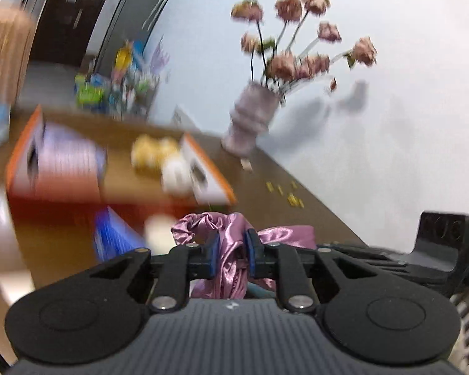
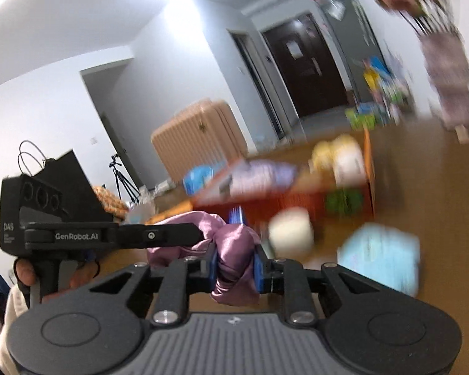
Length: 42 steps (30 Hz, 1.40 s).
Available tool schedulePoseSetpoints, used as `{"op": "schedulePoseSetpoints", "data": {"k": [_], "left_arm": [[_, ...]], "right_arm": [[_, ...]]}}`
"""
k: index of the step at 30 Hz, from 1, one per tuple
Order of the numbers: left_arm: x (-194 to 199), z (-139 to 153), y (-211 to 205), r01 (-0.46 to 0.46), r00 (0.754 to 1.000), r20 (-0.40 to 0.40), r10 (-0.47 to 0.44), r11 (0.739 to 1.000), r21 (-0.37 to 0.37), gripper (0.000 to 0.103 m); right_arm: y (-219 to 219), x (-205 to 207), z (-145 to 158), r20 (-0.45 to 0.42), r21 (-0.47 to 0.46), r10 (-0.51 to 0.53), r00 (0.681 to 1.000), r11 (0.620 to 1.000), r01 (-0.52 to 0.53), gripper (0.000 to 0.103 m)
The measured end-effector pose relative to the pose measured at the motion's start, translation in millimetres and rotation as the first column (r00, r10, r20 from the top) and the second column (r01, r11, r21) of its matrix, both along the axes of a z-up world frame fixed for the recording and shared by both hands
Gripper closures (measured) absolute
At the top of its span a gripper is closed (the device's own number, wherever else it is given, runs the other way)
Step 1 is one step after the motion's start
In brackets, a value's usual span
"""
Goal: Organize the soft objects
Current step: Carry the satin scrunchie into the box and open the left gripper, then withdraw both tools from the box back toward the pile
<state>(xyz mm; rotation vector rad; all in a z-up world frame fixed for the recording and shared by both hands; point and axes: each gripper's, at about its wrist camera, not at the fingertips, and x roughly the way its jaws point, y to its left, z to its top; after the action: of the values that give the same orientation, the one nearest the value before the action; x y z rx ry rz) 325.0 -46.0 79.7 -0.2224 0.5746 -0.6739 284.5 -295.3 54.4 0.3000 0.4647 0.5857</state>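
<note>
1. The pink satin cloth [image 1: 234,259] is bunched into a shiny crumpled roll and is held off the desk by both grippers at once.
2. The left gripper [image 1: 231,251] has its blue-padded fingers [image 1: 212,254] drawn narrow, pinching a fold of the cloth between them; ruffled satin spills out ahead of the fingertips and to either side.
3. The right gripper [image 2: 234,265] grips the same cloth [image 2: 234,247] in the same way, its fingers [image 2: 258,270] closed tight on a twisted wad, with more fabric hanging below the pads.
4. In the right wrist view, the left gripper's body [image 2: 78,234] reaches in from the left, its tip touching the cloth just beyond the right fingers; a hand [image 2: 25,273] holds its handle.
5. Past the fingers, on the brown desk [image 1: 297,193], stands an orange-edged cardboard box [image 1: 118,168], blurred by motion. Inside it are a lavender item [image 1: 72,153], something yellow [image 1: 153,153] and something white [image 1: 176,175]; what they are cannot be told.
6. Between the box and the fingers lie a blue-patterned item [image 1: 115,237] and a pale roundish object [image 2: 292,229], both near the cloth.
7. Right of the right fingers sits a light blue packet [image 2: 381,256] on the desk.
8. Farther ahead and to the right of the left fingers, a pale vase [image 1: 253,115] of pink flowers [image 1: 297,31] stands against the white wall, with small yellow bits [image 1: 289,192] scattered on the desk near it.
</note>
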Motion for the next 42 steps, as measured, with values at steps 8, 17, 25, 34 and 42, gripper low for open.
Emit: {"op": "schedulePoseSetpoints", "data": {"k": [8, 17, 25, 34, 42], "left_arm": [[219, 15, 10, -0.163, 0.974, -0.150, 0.170, 0.985, 0.061, 0.085], [347, -72, 5, -0.258, 0.860, -0.386, 0.334, 0.937, 0.235, 0.075], [340, -70, 9, -0.255, 0.882, -0.347, 0.320, 0.942, 0.220, 0.059], [254, 35, 21, -0.340, 0.923, -0.094, 0.374, 0.904, 0.259, 0.027], [133, 108, 32, -0.377, 0.925, 0.081, 0.370, 0.875, 0.305, 0.020]], "right_arm": [[40, 229, 38, -0.125, -0.102, -0.017, 0.992, 0.995, 0.004, 0.082], [93, 373, -49, -0.354, -0.321, -0.165, 0.920, 0.946, 0.046, 0.076], [94, 369, -43, -0.333, -0.333, -0.177, 0.926, 0.941, 0.061, 0.071], [53, 295, 51, -0.175, -0.308, -0.205, 0.963, 0.940, 0.145, 0.033], [1, 188, 126, -0.044, -0.317, -0.223, 0.974, 0.927, 0.198, 0.026]]}}
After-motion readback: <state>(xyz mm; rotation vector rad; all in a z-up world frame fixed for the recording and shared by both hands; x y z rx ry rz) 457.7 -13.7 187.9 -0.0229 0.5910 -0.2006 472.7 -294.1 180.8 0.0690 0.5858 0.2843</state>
